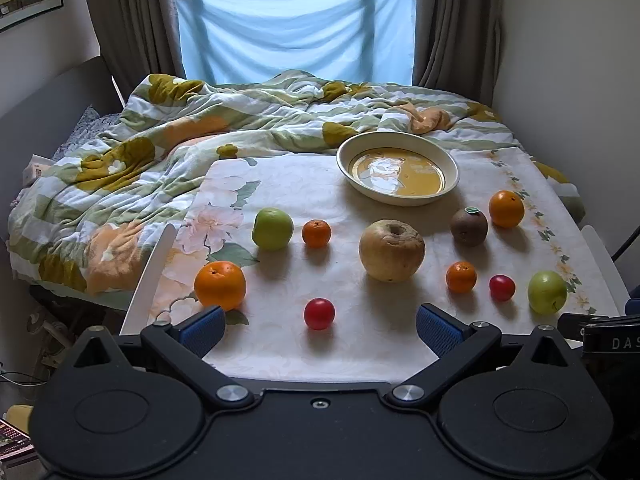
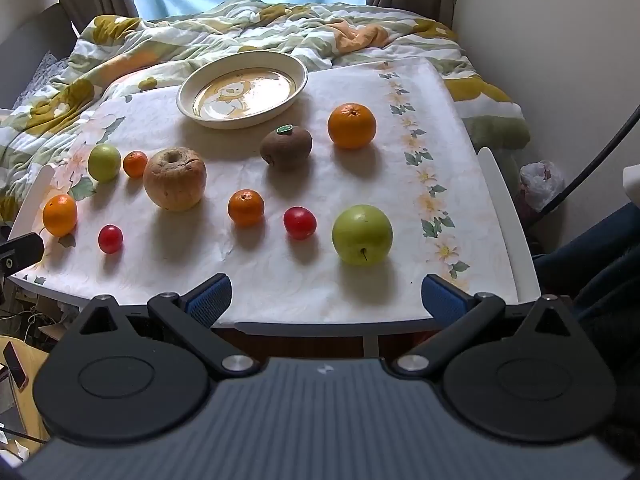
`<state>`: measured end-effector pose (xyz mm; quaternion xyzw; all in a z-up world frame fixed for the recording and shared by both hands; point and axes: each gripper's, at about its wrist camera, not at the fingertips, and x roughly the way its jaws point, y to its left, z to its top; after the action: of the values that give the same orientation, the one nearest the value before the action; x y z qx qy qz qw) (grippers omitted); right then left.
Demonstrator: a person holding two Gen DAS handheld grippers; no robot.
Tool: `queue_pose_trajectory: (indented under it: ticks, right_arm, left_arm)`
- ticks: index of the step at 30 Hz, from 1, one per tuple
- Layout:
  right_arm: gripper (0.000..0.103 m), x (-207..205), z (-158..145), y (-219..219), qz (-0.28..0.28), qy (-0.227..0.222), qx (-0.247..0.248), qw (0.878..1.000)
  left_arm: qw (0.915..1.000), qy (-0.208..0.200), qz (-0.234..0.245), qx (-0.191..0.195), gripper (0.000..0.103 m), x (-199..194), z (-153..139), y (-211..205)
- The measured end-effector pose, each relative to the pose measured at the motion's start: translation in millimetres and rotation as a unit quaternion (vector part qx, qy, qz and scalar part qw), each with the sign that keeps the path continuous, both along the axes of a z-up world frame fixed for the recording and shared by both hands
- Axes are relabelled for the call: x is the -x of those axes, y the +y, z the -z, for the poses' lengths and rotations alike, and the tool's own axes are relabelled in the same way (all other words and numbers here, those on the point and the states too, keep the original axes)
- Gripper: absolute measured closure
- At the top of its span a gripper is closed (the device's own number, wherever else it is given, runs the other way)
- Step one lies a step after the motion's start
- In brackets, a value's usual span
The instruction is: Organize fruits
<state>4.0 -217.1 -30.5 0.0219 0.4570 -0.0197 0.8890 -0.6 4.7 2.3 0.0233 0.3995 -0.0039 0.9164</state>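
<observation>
Several fruits lie apart on a floral-cloth table (image 1: 288, 356) (image 2: 280, 292). A cream bowl (image 1: 396, 200) (image 2: 188, 108) stands empty at the back. A big wrinkled yellow apple (image 1: 391, 250) (image 2: 175, 178) sits mid-table. Two green apples (image 1: 272, 228) (image 2: 362, 235), oranges (image 1: 220, 285) (image 2: 352, 125), small tangerines (image 1: 316, 233) (image 2: 246, 207), a brown kiwi (image 1: 469, 227) (image 2: 286, 147) and red tomatoes (image 1: 319, 313) (image 2: 299, 222) lie around it. My left gripper (image 1: 320, 330) is open and empty at the front edge, just behind a tomato. My right gripper (image 2: 326, 296) is open and empty, in front of a green apple.
A rumpled floral duvet (image 1: 180, 136) (image 2: 240, 24) covers the bed behind the table. White table rails (image 1: 150, 276) (image 2: 506, 216) run along both sides. A wall (image 2: 560, 60) is close on the right. Curtains and a blue sheet (image 1: 296, 28) hang at the back.
</observation>
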Motion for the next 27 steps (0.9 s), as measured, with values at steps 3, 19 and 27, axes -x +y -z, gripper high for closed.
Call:
queue_pose_trajectory:
  ticks: [3,19,27]
  right_arm:
    - [0.000,-0.6,-0.4,-0.7,0.000,0.001,-0.001,1.000]
    - [0.000,-0.6,0.1,0.5,0.001,-0.002,0.002,1.000]
    - [0.000,-2.9,0.5,3.7,-0.001,0.001,0.001,1.000]
  left_arm:
    - [1.0000,-0.001,0.002,0.000,0.000,1.1,0.5,-0.4]
    - [1.0000,-0.003,0.005,-0.003,0.000,-4.6,0.7,-2.1]
    - [1.0000,0.000,0.005,-0.004,0.000,-8.5,1.5,-3.3]
